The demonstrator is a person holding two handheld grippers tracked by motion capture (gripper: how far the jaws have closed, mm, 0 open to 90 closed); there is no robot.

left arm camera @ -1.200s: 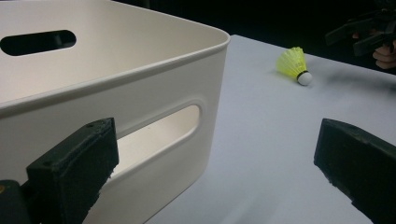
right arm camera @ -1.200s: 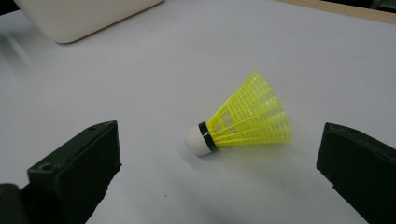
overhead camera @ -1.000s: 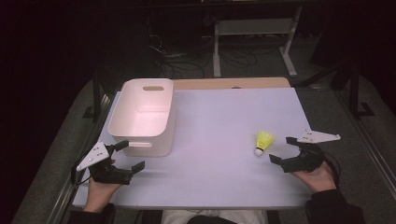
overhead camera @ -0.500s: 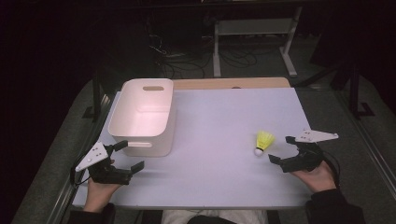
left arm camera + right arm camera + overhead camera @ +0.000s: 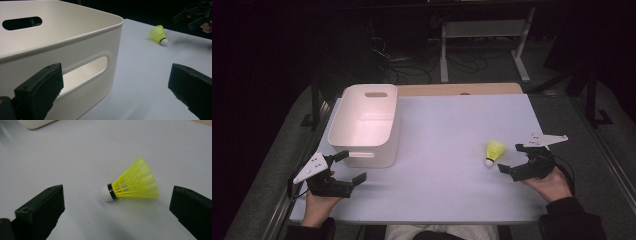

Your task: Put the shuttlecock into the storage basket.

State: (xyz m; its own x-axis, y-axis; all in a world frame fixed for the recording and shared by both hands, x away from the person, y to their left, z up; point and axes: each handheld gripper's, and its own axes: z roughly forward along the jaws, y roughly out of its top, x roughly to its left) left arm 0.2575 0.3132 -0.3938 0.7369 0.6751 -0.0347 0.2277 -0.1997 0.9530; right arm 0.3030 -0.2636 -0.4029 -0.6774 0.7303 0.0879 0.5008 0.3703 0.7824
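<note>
Black jaws of my right gripper [image 5: 514,159] stand spread wide, with the yellow shuttlecock [image 5: 493,152] lying on its side on the white table [image 5: 447,130] just ahead of them, untouched. My left gripper [image 5: 348,166] is spread too, pinching nothing, well apart from the shuttlecock and just beside the white bin [image 5: 364,125].

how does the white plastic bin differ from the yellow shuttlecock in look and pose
The white plastic bin is large, boxy and solid-walled with handle slots; the yellow mesh-skirted shuttlecock with a white cork tip is small and conical. The bin stands upright, open side up, on the table's left; the shuttlecock lies on its side at the right, before the open right gripper. Both rest on the pale tabletop, ungripped.
</note>
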